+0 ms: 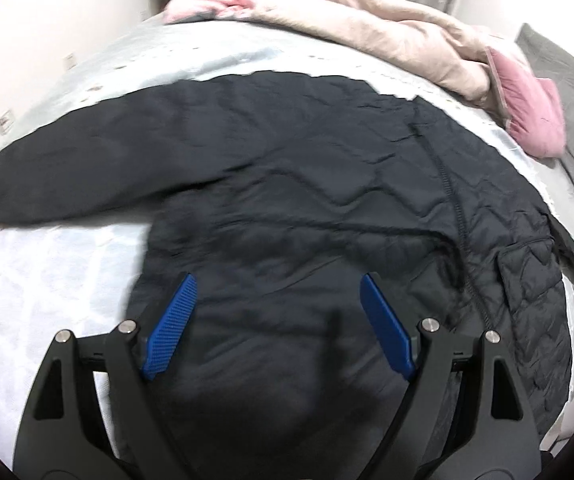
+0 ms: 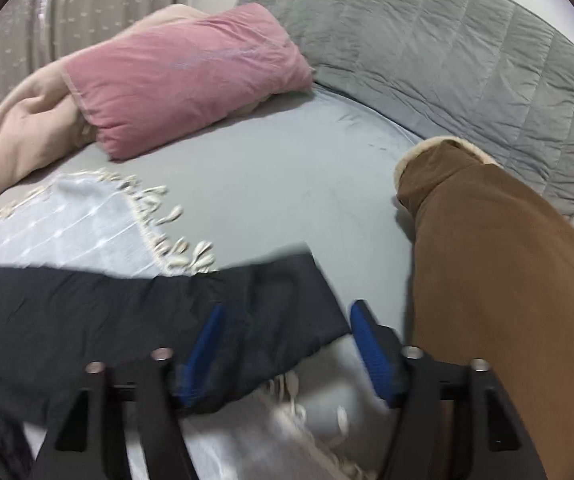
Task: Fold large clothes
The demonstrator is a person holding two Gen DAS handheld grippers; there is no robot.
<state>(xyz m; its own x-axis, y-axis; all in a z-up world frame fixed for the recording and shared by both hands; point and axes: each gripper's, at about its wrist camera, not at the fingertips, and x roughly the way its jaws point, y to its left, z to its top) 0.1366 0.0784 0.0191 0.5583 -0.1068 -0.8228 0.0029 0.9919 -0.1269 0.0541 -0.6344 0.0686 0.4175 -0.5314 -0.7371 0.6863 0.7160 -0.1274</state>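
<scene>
Lying flat on bed (image 1: 47,280), quilted black jacket (image 1: 287,168) spreads beneath L tool (image 1: 275,304), released; R tool (image 2: 287,324) released over sleeve (image 2: 147,312).

No readable text, labels, brands, numbers or signs are showing in either wrist view.
</scene>
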